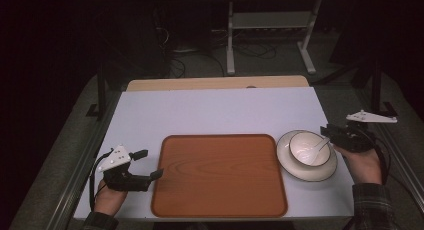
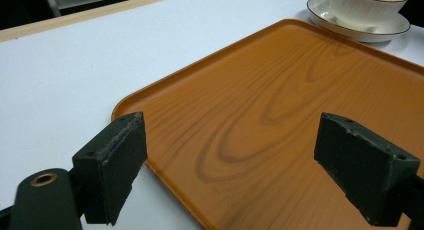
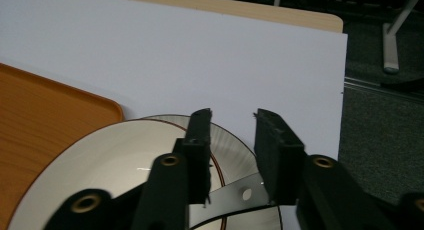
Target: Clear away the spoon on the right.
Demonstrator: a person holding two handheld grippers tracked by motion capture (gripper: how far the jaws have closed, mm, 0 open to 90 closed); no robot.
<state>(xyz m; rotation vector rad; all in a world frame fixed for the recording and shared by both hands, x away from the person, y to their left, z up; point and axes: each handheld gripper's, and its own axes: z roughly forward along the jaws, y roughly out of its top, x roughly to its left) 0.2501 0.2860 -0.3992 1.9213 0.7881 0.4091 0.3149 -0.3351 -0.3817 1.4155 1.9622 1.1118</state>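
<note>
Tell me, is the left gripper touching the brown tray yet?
Cannot tell. In the left gripper view the open left gripper straddles the tray edge, but no view shows contact or a gap plainly.

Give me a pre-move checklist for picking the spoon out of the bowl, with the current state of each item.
1. Right gripper open around the spoon handle: ok, jaws apart, handle between them.
2. Spoon gripped: not ok, gap remains on both sides.
3. Bowl seated on its plate: ok.
4. Tray bare to receive items: ok.
5. Left gripper out of the way: ok, open at the tray's left edge, holding nothing.
6. Bowl contents beyond the spoon: cannot tell.
</note>
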